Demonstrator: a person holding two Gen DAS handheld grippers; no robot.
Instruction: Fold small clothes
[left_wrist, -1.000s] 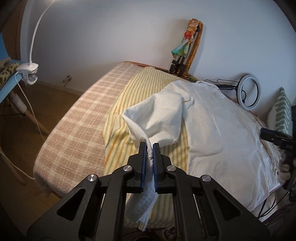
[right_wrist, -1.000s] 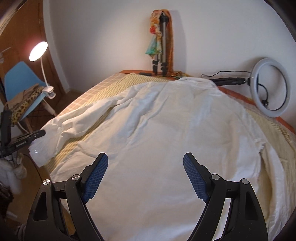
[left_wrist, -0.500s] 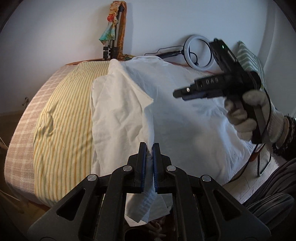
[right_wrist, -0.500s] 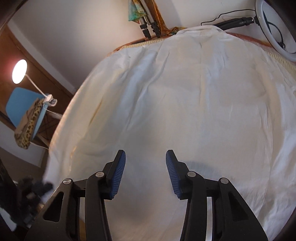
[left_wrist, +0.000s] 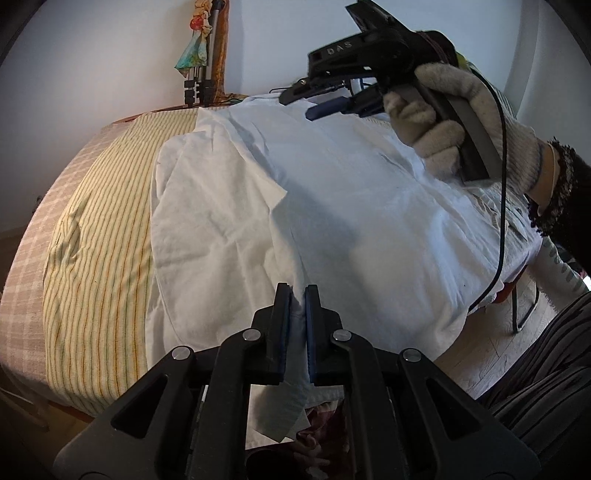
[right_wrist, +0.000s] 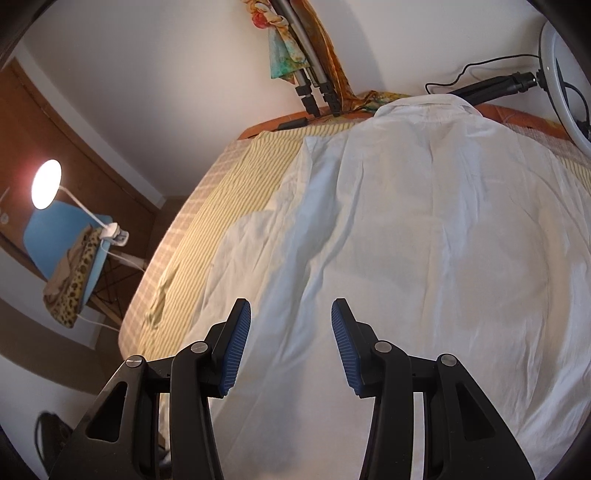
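Striped bedspread (left_wrist: 107, 236) covers the bed, and on it I see one white shirt (right_wrist: 424, 240), collar toward the wall. My left gripper (left_wrist: 297, 295) is clamped on the shirt's sleeve (left_wrist: 295, 258), lifting it over the body. My right gripper (right_wrist: 291, 312), recently narrowed, hovers over the shirt half-parted with nothing in it. One lamp (right_wrist: 46, 184) glows beside the bed.

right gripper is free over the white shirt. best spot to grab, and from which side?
Judging by the pictures, take the white shirt at its loose right hem edge, coming in from the right, beyond the bed's side. There the cloth hangs free, so a jaw can slip under; mid-panel it lies flat. The right gripper is open with nothing between its pads. The left gripper already pinches the folded-over sleeve.
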